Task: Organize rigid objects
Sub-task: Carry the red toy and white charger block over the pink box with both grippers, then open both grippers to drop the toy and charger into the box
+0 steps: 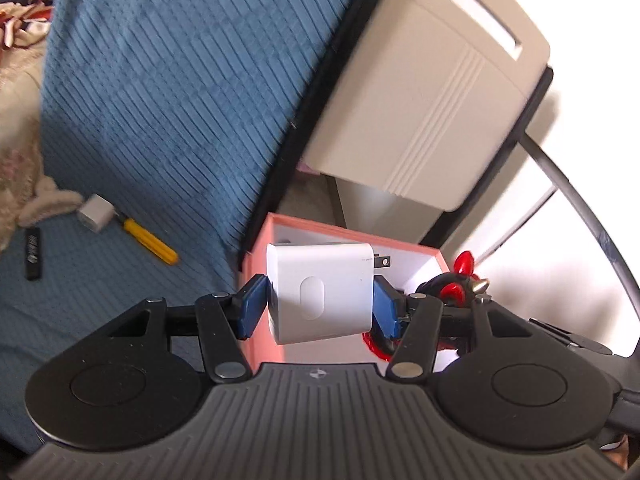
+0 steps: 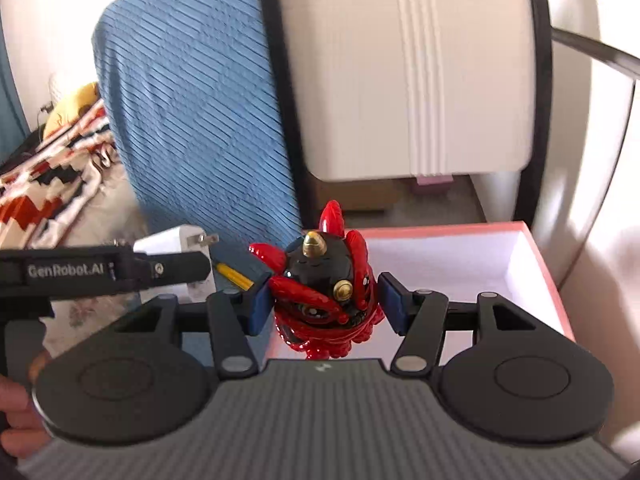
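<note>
The left gripper point(image 1: 320, 304) is clamping a white charger point(image 1: 320, 290) (prongs pointing right) above the pink box point(image 1: 256, 272). The right gripper point(image 2: 326, 300) is gripping a red-and-black figurine point(image 2: 326, 280) over the same box's near-left corner.
</note>
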Motion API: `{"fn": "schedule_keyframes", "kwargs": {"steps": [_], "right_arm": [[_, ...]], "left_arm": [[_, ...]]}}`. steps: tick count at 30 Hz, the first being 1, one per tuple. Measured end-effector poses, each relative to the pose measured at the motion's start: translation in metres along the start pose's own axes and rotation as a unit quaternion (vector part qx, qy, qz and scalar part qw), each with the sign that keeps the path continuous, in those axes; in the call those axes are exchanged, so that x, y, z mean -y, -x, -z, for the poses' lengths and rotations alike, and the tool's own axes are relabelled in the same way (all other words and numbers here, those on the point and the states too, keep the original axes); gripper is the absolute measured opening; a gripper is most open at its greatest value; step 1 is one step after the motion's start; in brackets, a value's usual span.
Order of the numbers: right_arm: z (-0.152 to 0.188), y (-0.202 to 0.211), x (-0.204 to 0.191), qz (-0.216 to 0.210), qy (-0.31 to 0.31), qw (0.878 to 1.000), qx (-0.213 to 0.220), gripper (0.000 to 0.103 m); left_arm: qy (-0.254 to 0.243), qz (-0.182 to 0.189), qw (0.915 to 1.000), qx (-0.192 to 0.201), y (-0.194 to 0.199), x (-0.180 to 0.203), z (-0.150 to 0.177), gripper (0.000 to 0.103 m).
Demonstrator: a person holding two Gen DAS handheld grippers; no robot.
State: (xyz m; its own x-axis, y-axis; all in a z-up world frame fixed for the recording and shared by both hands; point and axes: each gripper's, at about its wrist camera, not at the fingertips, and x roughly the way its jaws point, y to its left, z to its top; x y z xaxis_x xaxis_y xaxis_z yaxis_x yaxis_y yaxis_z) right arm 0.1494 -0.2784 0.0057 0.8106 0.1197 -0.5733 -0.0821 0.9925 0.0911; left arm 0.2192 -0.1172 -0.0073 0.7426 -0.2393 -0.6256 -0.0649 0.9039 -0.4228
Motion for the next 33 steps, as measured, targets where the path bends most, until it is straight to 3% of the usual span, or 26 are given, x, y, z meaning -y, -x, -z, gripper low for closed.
{"fn": "schedule_keyframes", "kwargs": {"steps": [11, 17, 22, 25, 27, 33], "right_arm": [[0.052, -0.036, 0.077, 0.051, -0.026, 0.995, -0.087, 0.06], [0.081, -0.057, 0.096, 0.062, -0.047, 0.988, -0.132, 0.06], [0.095, -0.068, 0.105, 0.063, -0.062, 0.983, -0.162, 0.06], [0.096, -0.069, 0.107, 0.06, -0.07, 0.981, -0.169, 0.062], [0.093, -0.065, 0.108, 0.049, -0.074, 0.982, -0.165, 0.064], [0.076, -0.044, 0.1, 0.055, -0.068, 0.987, -0.132, 0.067]], "left_arm": [[-0.018, 0.002, 0.9967, -0.079, -0.073, 0.032, 0.047, 0.062], [-0.036, -0.002, 0.9932, -0.111, -0.094, 0.033, 0.067, 0.062], [-0.042, 0.0, 0.992, -0.119, -0.101, 0.035, 0.071, 0.063], [-0.055, 0.01, 0.9916, -0.117, -0.096, 0.037, 0.069, 0.073], [-0.062, 0.004, 0.9927, -0.103, -0.088, 0.041, 0.067, 0.081], [-0.085, 0.003, 0.9943, -0.064, -0.057, 0.048, 0.057, 0.081]]}}
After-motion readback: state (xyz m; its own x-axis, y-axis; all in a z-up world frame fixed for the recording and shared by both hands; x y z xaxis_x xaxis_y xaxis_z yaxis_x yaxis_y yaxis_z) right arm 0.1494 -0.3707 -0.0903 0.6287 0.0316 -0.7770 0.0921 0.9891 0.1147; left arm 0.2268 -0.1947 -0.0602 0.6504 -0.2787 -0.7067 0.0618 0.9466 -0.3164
